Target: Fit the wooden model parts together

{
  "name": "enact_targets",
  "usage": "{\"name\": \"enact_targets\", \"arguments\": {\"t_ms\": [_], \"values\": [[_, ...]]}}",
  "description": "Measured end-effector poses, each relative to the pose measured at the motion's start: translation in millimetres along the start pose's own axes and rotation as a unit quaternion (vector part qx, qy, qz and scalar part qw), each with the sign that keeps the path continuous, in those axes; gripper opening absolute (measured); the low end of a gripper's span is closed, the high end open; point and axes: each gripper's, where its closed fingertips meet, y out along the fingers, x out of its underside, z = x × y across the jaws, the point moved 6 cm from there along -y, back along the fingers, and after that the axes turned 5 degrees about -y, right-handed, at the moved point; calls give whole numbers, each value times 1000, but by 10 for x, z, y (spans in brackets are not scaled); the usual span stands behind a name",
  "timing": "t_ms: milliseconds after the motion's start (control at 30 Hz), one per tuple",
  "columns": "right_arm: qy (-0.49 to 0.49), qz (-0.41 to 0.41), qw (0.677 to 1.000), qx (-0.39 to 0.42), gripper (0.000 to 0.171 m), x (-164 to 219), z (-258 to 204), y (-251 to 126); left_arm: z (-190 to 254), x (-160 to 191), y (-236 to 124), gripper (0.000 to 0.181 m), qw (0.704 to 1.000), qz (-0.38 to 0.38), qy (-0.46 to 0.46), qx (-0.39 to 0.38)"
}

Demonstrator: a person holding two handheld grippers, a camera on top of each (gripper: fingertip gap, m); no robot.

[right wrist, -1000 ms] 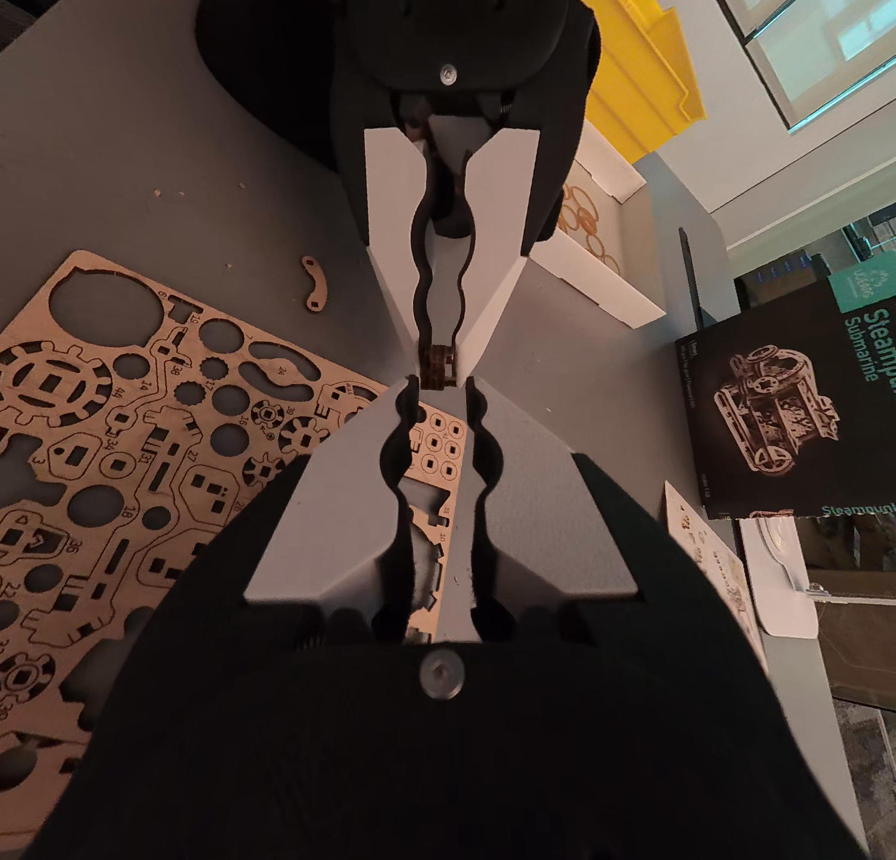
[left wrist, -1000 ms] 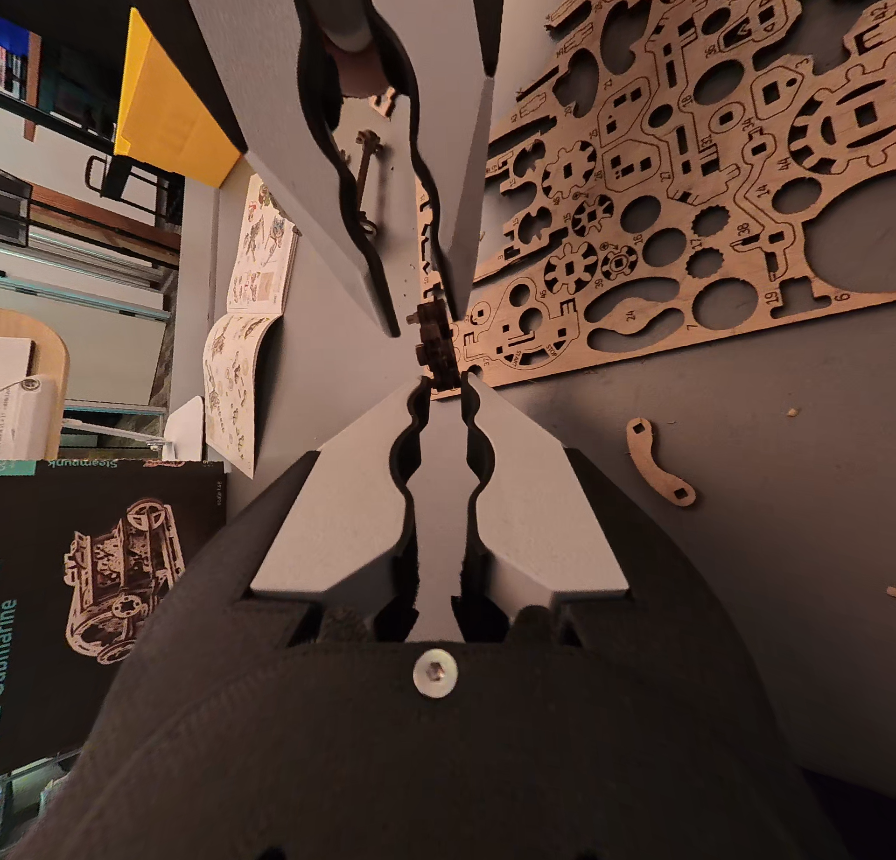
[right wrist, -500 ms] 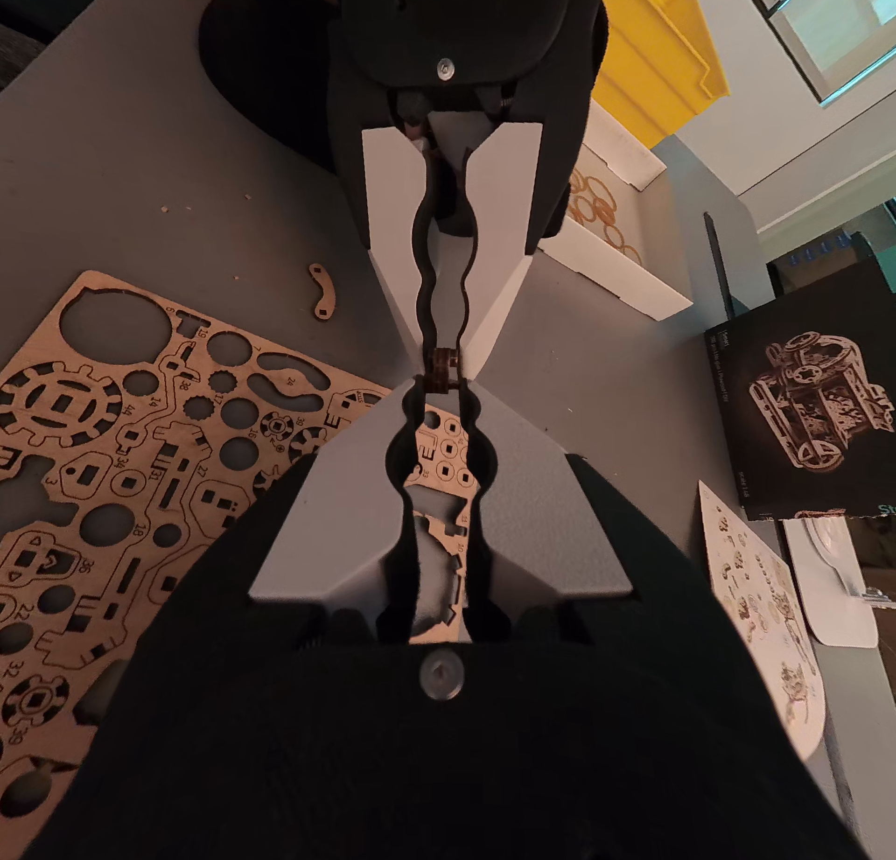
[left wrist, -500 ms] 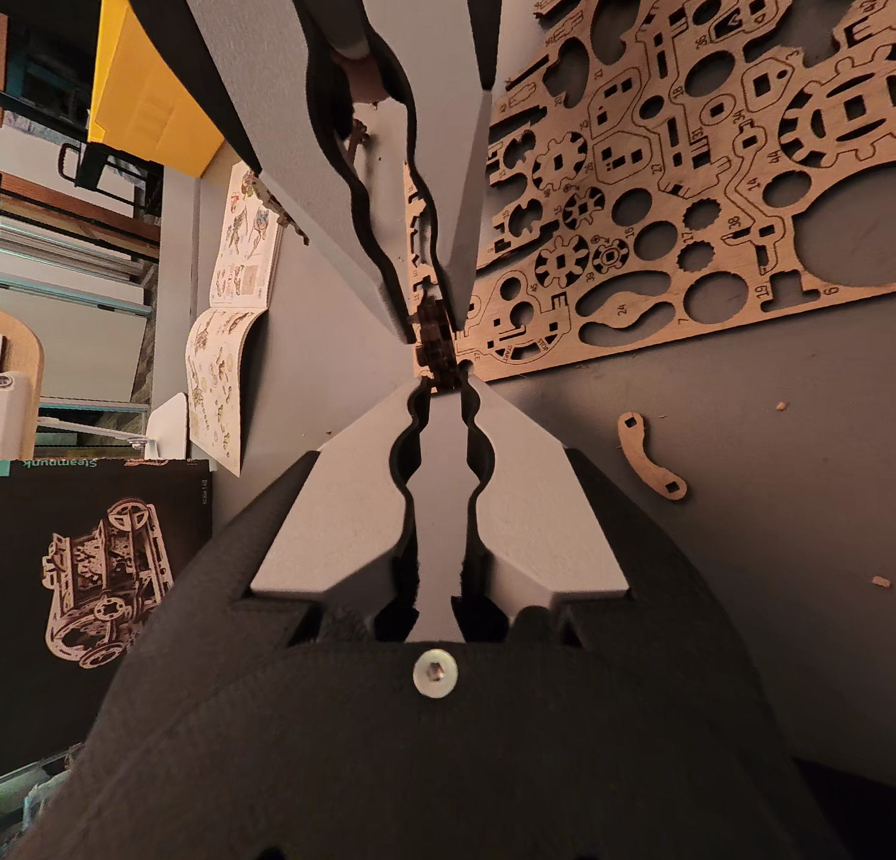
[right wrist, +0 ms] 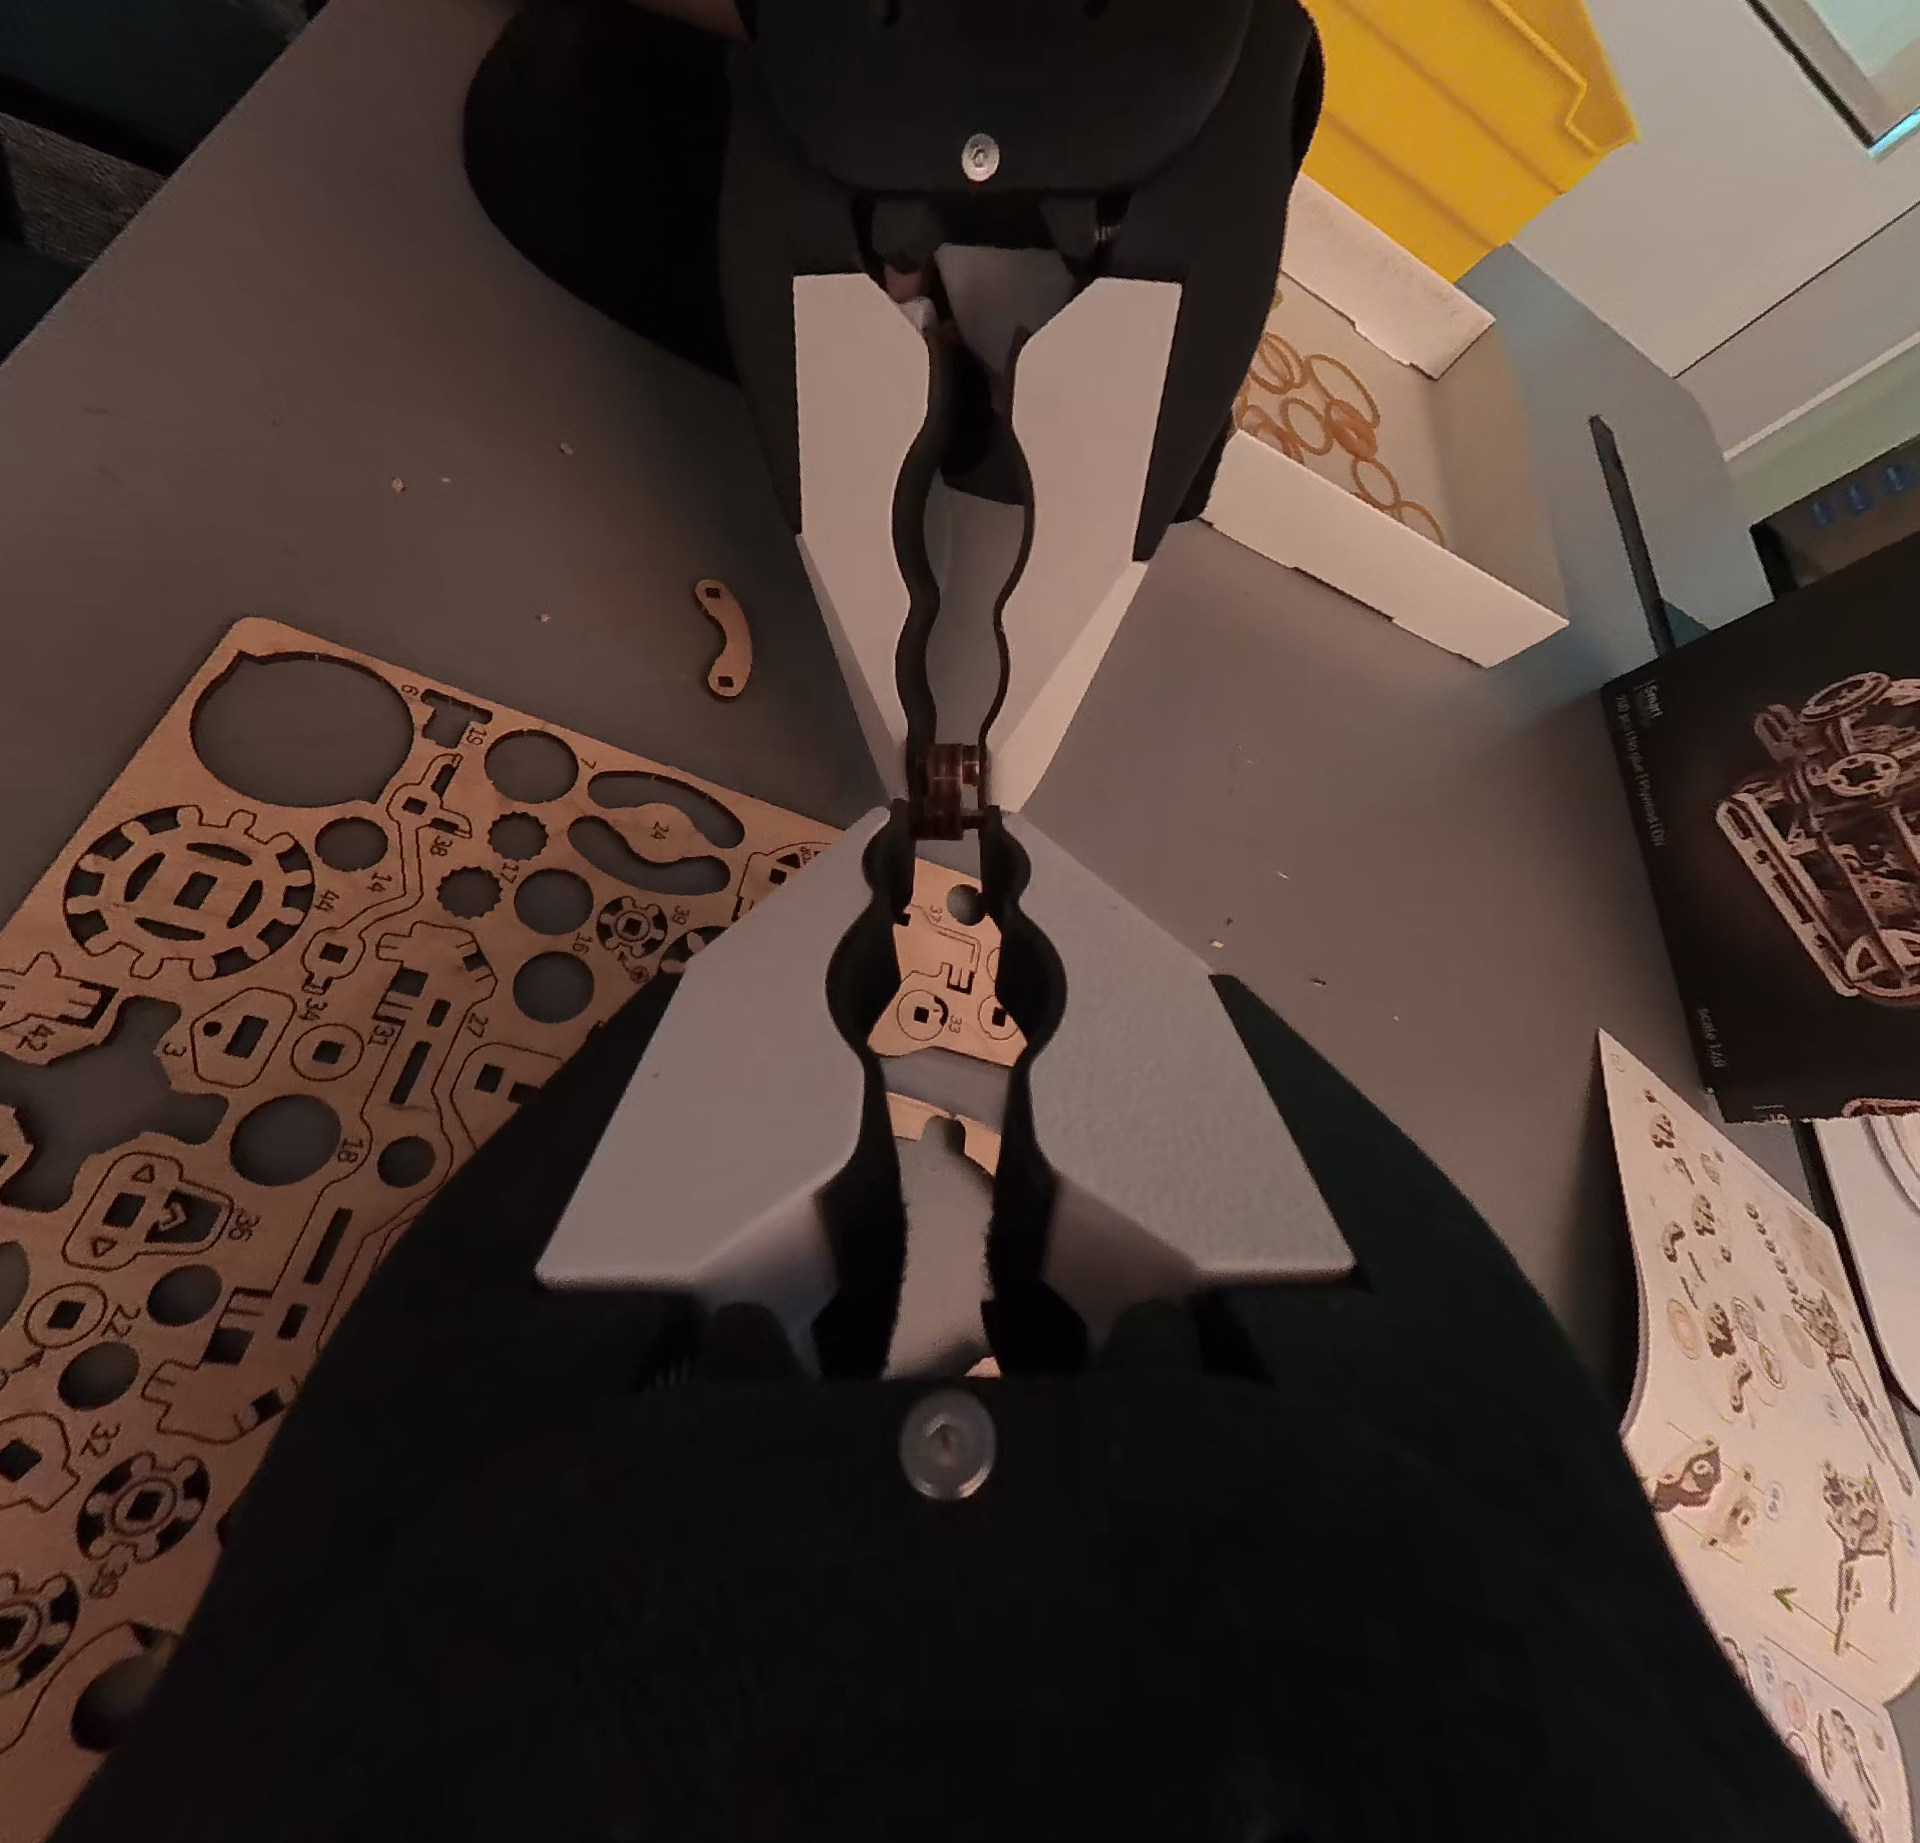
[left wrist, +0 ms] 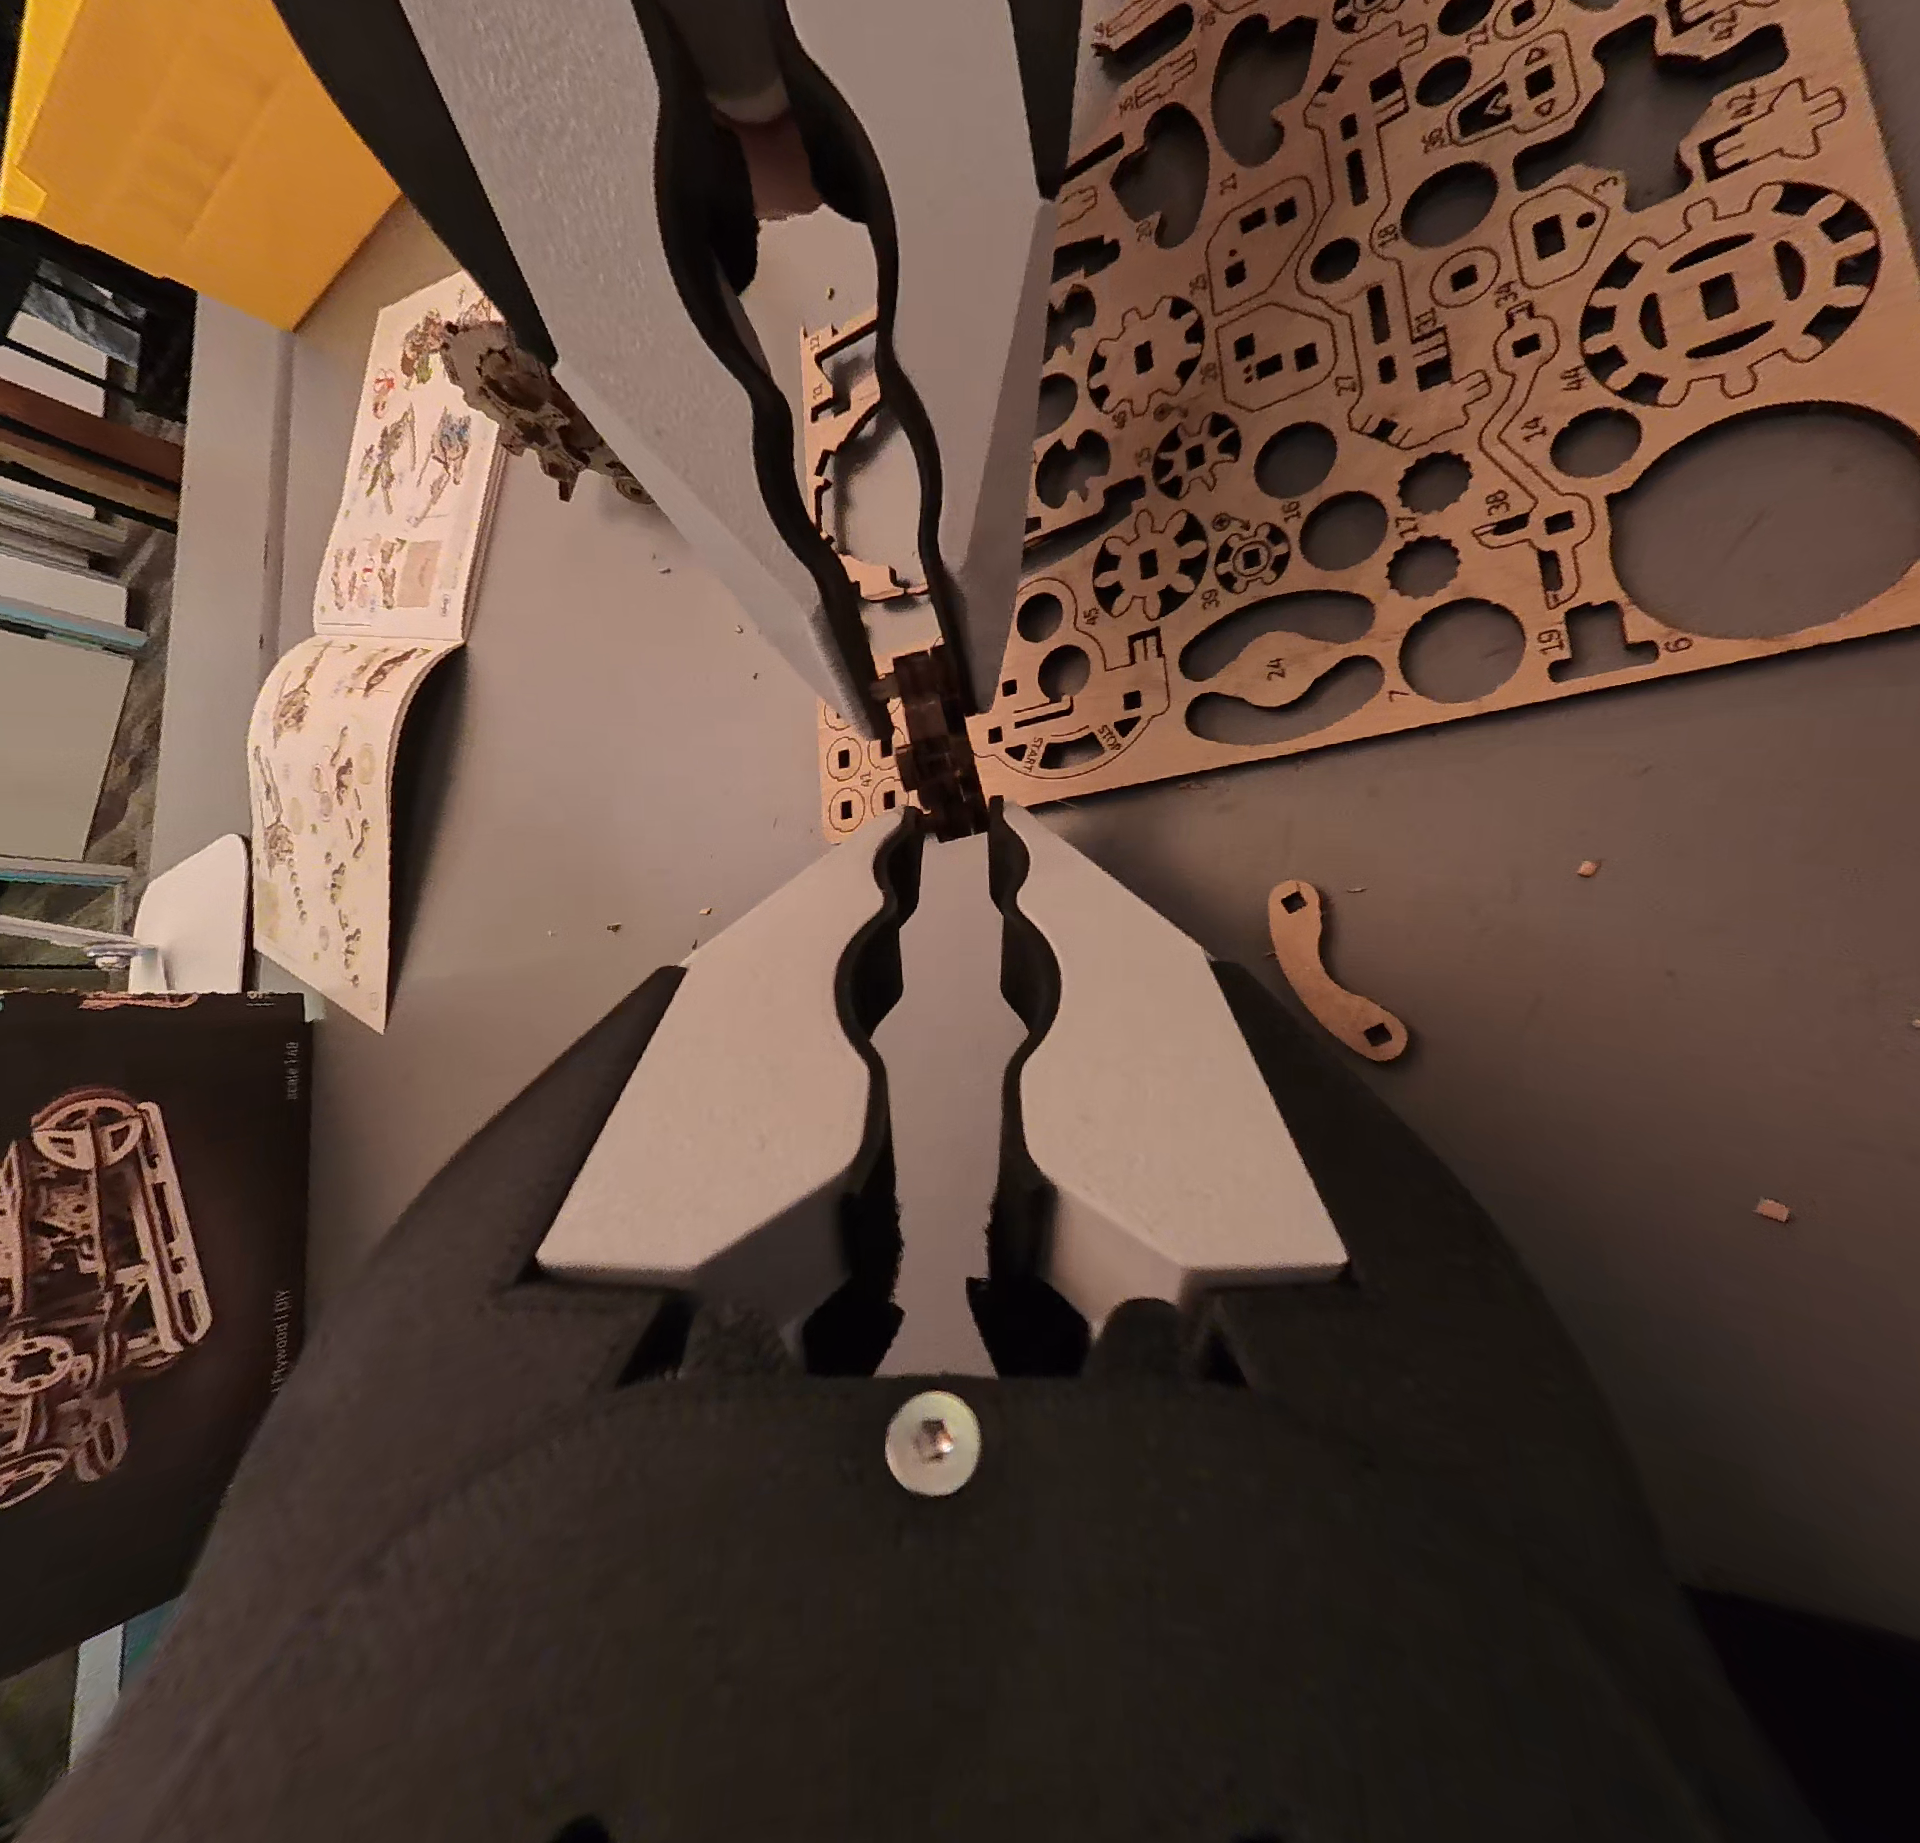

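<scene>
My left gripper (left wrist: 948,829) and right gripper (left wrist: 920,697) meet tip to tip above the grey table. Both are shut on a small dark stack of wooden model parts (left wrist: 938,754), each on one end. In the right wrist view my right gripper (right wrist: 940,825) pinches the near end of the stack (right wrist: 943,796), and my left gripper (right wrist: 948,767) pinches the far end. The two ends touch; I cannot tell whether they are seated. The cut-out plywood sheet (left wrist: 1455,391) lies flat under and beside the grippers.
A loose curved wooden link (left wrist: 1330,972) lies by the sheet. An open instruction booklet (left wrist: 364,650) bears a small wooden assembly (left wrist: 520,401). A black box (right wrist: 1818,837), a yellow bin (right wrist: 1434,58) and a white tray of rings (right wrist: 1351,463) stand around. The tips of both grippers are at nearly the same place. The loose curved wooden link (left wrist: 1330,972) lies around 6 cm away from my left fingertips. It turns up in the right wrist view (right wrist: 722,639) as well.
The two grippers have drawn together until their tips nearly touch. The right gripper's jaws have narrowed onto the near end of the wooden parts.
</scene>
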Motion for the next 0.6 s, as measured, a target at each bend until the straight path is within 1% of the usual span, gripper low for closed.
{"name": "enact_targets", "arguments": {"t_ms": [100, 233, 300, 467, 600], "values": [[-1, -5, 1000, -1, 12, 6, -3, 12, 6, 9, 13, 11, 1000, -3, -3, 4], [42, 3, 999, -14, 13, 7, 8, 45, 5, 38, 27, 11, 1000, -10, -10, 8], [34, -6, 999, -20, 15, 17, -14, 51, 17, 43, 39, 11, 1000, -14, -7, 11], [25, -22, 999, -21, 13, 45, -43, 87, 42, 46, 49, 11, 1000, -15, -10, 23], [24, -19, 999, -18, 12, 46, -49, 97, 46, 50, 44, 11, 999, -14, -13, 27]]}}
